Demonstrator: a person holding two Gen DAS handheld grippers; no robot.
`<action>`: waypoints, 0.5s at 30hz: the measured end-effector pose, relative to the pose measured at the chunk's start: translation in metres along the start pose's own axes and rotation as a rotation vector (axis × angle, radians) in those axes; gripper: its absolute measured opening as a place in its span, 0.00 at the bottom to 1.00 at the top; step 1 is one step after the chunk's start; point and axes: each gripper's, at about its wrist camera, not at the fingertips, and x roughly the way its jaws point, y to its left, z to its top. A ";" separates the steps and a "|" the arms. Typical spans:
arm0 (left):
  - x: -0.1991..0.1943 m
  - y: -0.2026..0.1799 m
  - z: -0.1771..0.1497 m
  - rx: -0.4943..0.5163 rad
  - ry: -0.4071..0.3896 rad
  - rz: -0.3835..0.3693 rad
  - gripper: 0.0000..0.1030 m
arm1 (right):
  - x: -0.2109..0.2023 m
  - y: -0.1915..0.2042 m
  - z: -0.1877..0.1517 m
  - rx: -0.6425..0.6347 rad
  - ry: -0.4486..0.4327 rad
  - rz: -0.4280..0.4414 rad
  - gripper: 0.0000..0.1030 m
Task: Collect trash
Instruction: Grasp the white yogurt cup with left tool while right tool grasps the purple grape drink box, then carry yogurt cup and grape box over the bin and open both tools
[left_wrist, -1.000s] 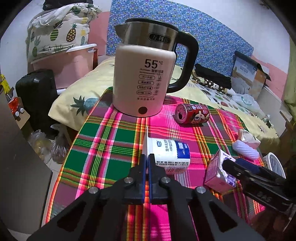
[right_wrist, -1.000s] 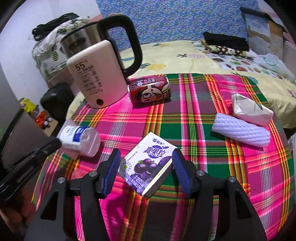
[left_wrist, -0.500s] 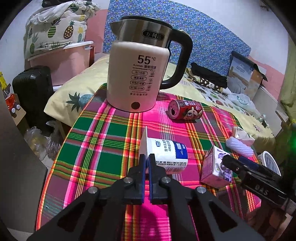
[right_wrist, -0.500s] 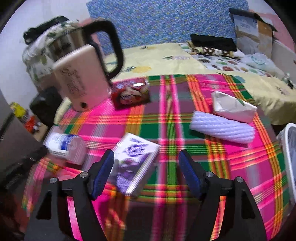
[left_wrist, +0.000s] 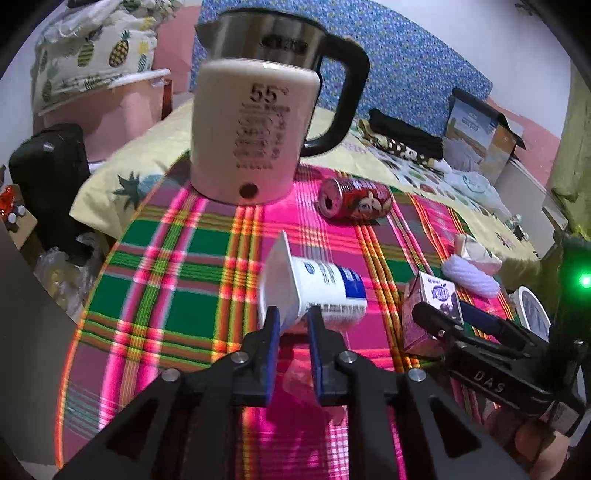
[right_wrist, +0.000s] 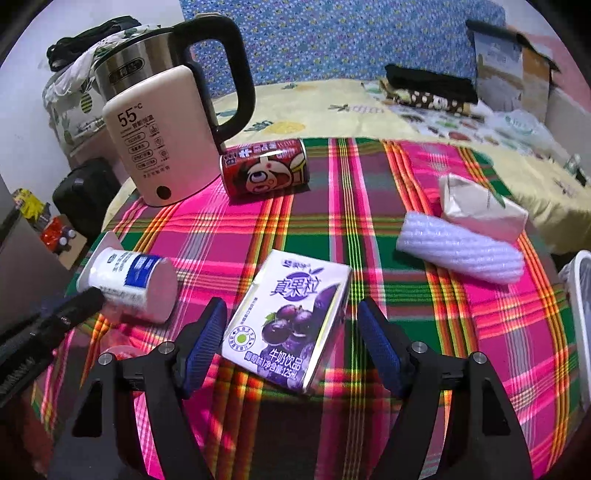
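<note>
1. The left gripper (left_wrist: 291, 315) had its fingers parted a little around the rim of the yogurt cup (left_wrist: 314, 291), which lay in front of the kettle (left_wrist: 255, 125).
2. The right gripper (right_wrist: 291, 332) was spread wide around the juice carton (right_wrist: 291, 317), beside that cup.
3. A red can (right_wrist: 264, 171) lay right by the kettle.

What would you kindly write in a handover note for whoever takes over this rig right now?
Left gripper: jaws slightly apart around the flared rim of the yogurt cup, which lies on its side; grip not confirmed.
Right gripper: open, straddling the purple milk carton, not closed on it.
On the tablecloth lie a red can, foam sleeve and crumpled carton.
Done: no item visibly binned.
Left: everything; white bin at right edge.
</note>
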 end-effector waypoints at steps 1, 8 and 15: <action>0.001 -0.001 -0.001 0.003 0.003 -0.001 0.17 | 0.000 -0.002 0.000 0.001 0.007 0.007 0.72; 0.002 -0.018 0.000 0.051 -0.013 0.000 0.07 | -0.001 -0.010 0.001 -0.033 0.027 0.042 0.59; 0.003 -0.031 -0.001 0.059 -0.024 0.030 0.05 | -0.005 -0.024 -0.002 -0.039 0.038 0.079 0.57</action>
